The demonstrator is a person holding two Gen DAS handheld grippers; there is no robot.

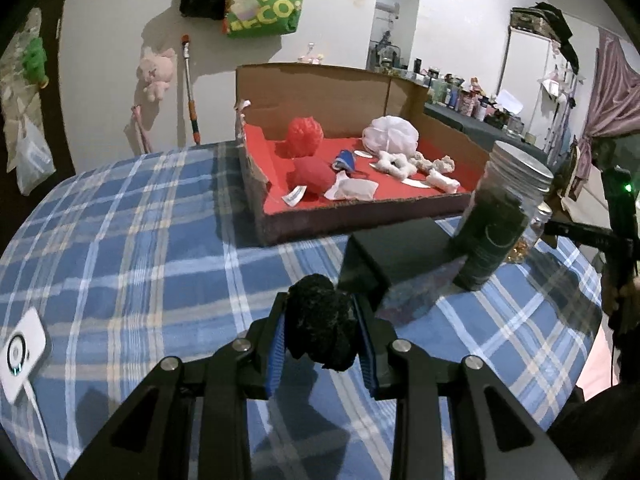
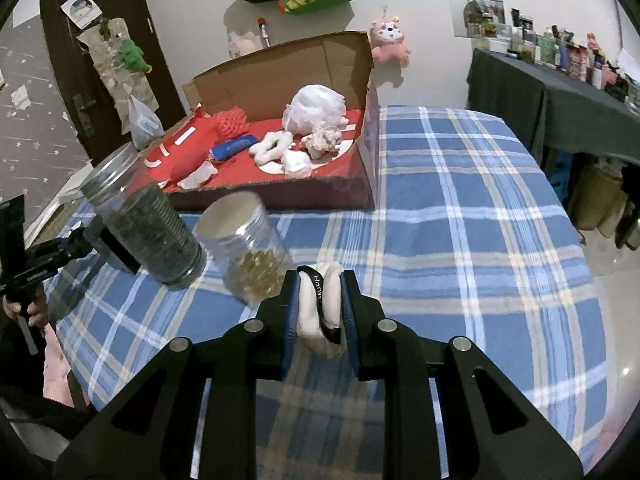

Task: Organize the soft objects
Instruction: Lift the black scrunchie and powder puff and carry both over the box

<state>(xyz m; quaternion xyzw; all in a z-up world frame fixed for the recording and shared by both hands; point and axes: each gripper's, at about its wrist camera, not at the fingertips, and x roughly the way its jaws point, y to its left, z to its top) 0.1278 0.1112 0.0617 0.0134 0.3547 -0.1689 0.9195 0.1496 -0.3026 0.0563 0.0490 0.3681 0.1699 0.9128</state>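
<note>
Left wrist view. The left gripper is clamped on a black fuzzy ball, pressed between its blue pads and held above the blue plaid cloth covering the worktop. The landmark is the open cardboard box with a red lining, standing on the cloth beyond the gripper. Inside the box lie a red mesh pouf, a red plush piece with a tag, a small blue item, a white mesh pouf and several white fluffy pieces. Just in front of the box's near wall stands a black block. At the box's near right corner stands a clear jar with a metal lid and dark contents. A white device with a cable lies on the cloth, well left of the box.

Right wrist view. The right gripper is closed narrowly on a white soft item with a black strap, held above the cloth in front of the box. Between the gripper and the box stands a clear jar of golden contents; the dark-filled jar is left of it. A hand on the other gripper's handle shows at the left edge. A pink plush toy hangs on the wall behind the box.
</note>
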